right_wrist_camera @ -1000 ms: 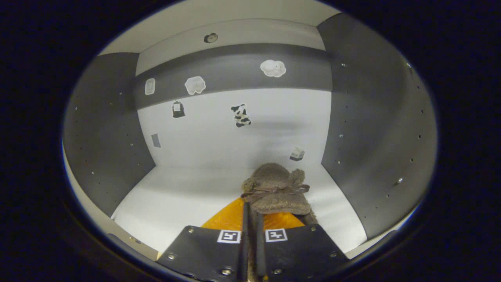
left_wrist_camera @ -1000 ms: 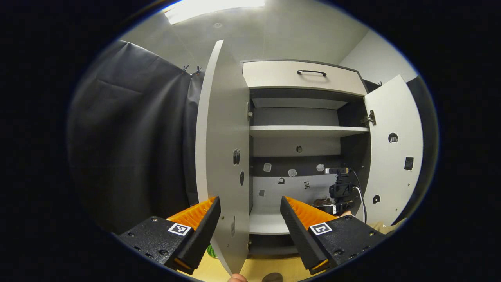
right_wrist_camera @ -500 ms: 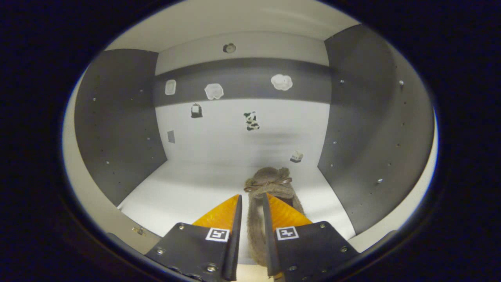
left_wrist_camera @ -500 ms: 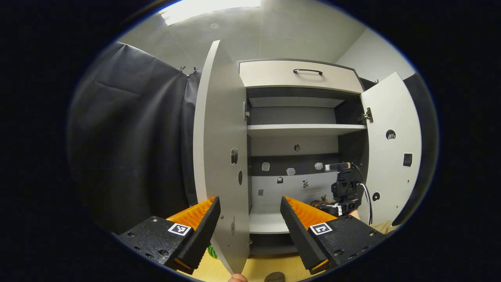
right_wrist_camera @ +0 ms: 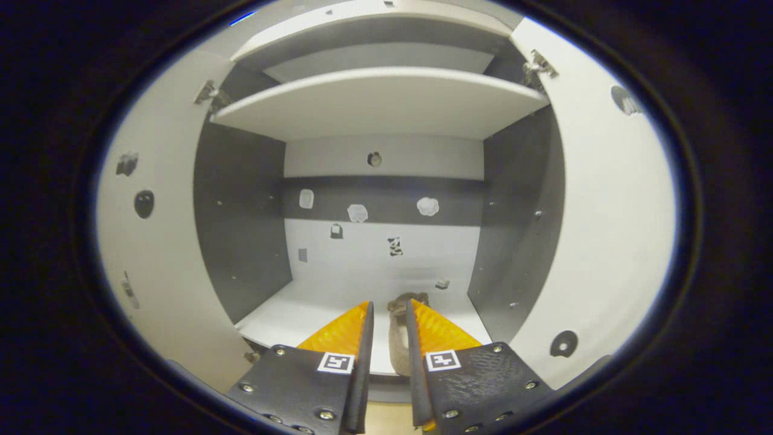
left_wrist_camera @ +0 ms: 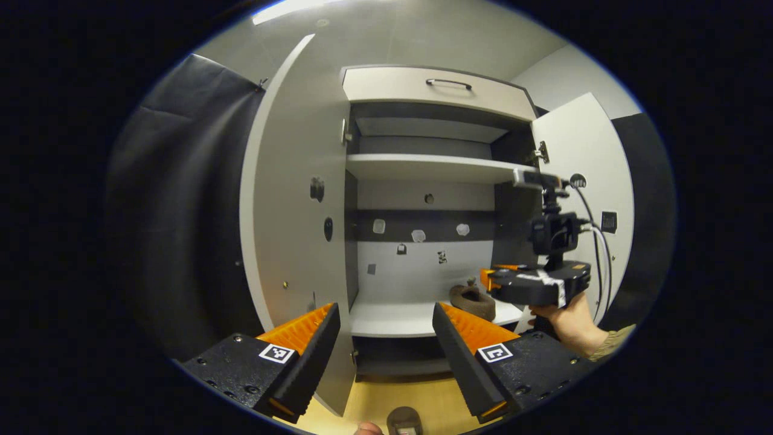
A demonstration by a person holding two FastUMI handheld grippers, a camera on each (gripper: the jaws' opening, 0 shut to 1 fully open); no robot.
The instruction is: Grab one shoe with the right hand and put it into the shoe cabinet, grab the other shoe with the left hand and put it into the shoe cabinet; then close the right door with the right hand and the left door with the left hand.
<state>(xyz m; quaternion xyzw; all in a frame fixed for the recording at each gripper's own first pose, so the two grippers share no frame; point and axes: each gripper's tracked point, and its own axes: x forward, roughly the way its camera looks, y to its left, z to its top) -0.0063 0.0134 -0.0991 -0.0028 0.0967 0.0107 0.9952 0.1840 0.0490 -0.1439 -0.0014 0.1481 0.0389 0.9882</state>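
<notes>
While the brown shoe [right_wrist_camera: 398, 338] rests shelved | right tongs [right_wrist_camera: 389, 314] narrowly apart, seemingly clear | left tongs [left_wrist_camera: 386, 317] wide, empty

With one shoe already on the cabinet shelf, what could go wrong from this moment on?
The shoe lies near the shelf's front edge, so the right door may catch it when closing. The right gripper, slightly open, lines up with the shoe in its own view; a careless move might drag it out. The left gripper is open and empty, and the left door stands close beside it, so it may bump that door.
</notes>
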